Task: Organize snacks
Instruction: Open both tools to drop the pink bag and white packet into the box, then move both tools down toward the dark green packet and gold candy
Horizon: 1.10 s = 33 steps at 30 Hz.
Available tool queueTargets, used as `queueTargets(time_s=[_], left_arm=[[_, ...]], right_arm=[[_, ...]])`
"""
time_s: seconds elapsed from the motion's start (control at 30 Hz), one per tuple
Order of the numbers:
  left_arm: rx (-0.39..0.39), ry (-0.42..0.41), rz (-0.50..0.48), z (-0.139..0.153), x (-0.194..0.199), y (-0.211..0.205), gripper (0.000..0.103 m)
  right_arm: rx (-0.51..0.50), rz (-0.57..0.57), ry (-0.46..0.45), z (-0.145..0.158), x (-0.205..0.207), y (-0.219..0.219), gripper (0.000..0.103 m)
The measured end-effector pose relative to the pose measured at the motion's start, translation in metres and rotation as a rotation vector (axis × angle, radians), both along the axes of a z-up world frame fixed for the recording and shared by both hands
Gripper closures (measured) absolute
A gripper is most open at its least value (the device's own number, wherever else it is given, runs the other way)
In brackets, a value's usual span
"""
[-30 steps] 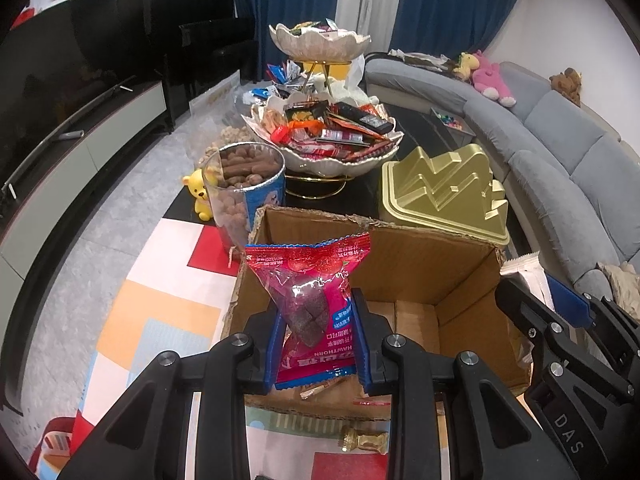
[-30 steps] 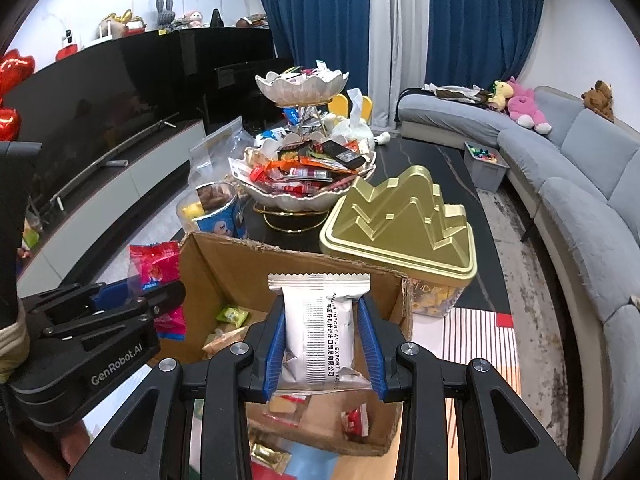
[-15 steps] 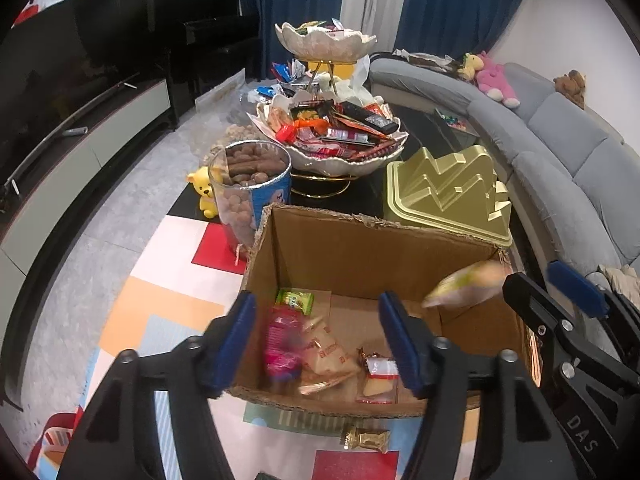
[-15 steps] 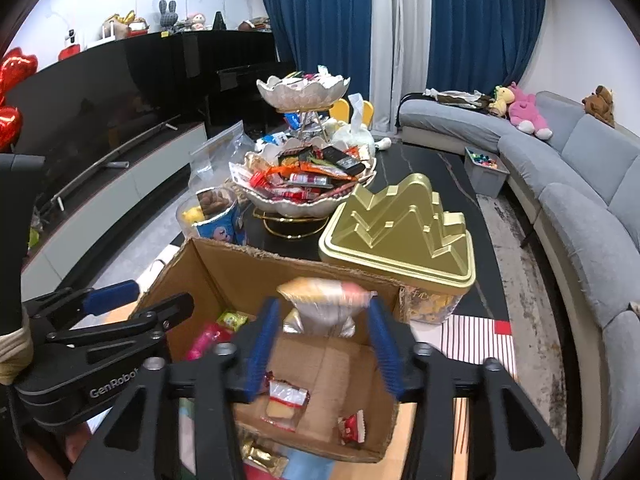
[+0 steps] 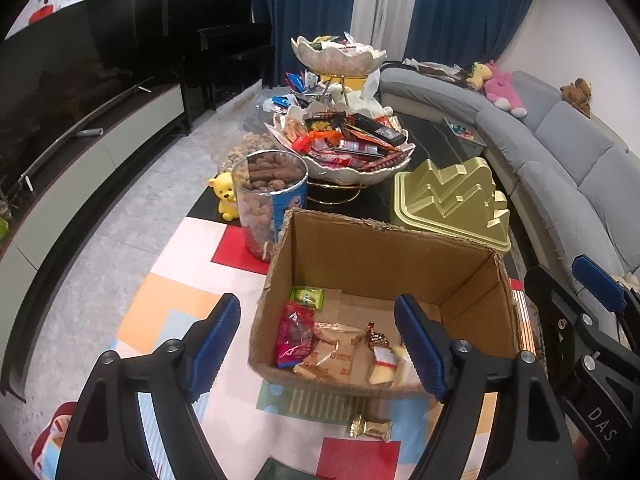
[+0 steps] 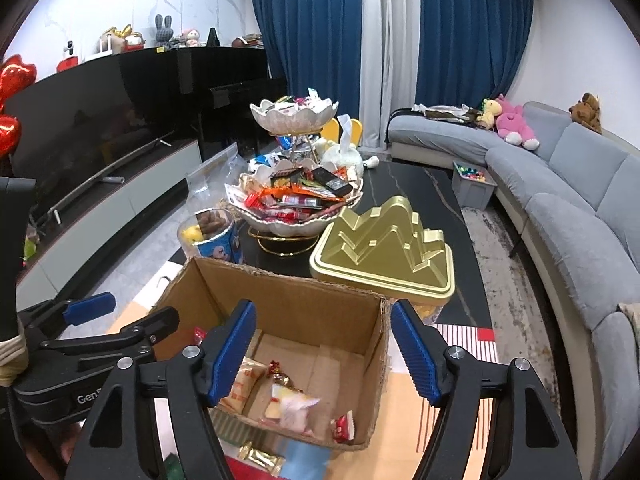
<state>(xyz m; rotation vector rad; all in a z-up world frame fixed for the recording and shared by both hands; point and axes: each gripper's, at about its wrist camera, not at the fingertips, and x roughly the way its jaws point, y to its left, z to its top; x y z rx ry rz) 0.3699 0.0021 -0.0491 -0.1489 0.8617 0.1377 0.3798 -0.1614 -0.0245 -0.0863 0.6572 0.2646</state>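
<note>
Over the cardboard box [image 5: 384,264], both the left gripper [image 5: 320,344] and right gripper [image 6: 324,350] have just spread open and empty, several packets [image 5: 336,350] seemingly lying inside, one gold candy [image 5: 370,429] outside.

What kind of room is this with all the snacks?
Most likely a home living room: a long grey sofa with plush toys, a big TV on a low cabinet, and blue curtains.

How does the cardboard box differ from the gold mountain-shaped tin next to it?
The cardboard box is open at the top, with loose snack packets visible on its floor; the gold mountain-shaped tin is closed by its lid, contents hidden. The box is plain brown with ragged edges; the tin is shiny, with stepped peaks. The box stands on the coloured mat, the tin on the dark table. Both are containers.
</note>
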Motion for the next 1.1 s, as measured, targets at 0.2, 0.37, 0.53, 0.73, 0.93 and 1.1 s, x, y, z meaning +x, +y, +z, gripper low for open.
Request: queueTargets(time_s=[0.2, 0.37, 0.53, 0.73, 0.93, 1.1], left_arm=[[0.003, -0.011, 0.015, 0.008, -0.017, 0.002, 0.023], [0.005, -0.016, 0.024, 0.013, -0.030, 0.002, 0.023], [0.004, -0.011, 0.045, 0.013, -0.043, 0.004, 0.022], [-0.007, 0.006, 0.092, 0.007, -0.061, 0.005, 0.022], [-0.016, 0.022, 0.144, -0.001, -0.077, 0.007, 0.022], [-0.029, 0.038, 0.200, -0.011, -0.092, 0.008, 0.018]], right_arm=[[-0.002, 0.008, -0.016, 0.007, -0.012, 0.001, 0.032], [-0.005, 0.019, -0.026, 0.011, -0.022, 0.002, 0.032], [-0.011, 0.043, -0.028, 0.008, -0.033, 0.004, 0.032], [-0.023, 0.080, -0.032, 0.003, -0.048, 0.004, 0.032], [-0.036, 0.109, -0.035, 0.000, -0.056, 0.004, 0.032], [-0.048, 0.154, -0.040, -0.005, -0.062, 0.007, 0.032]])
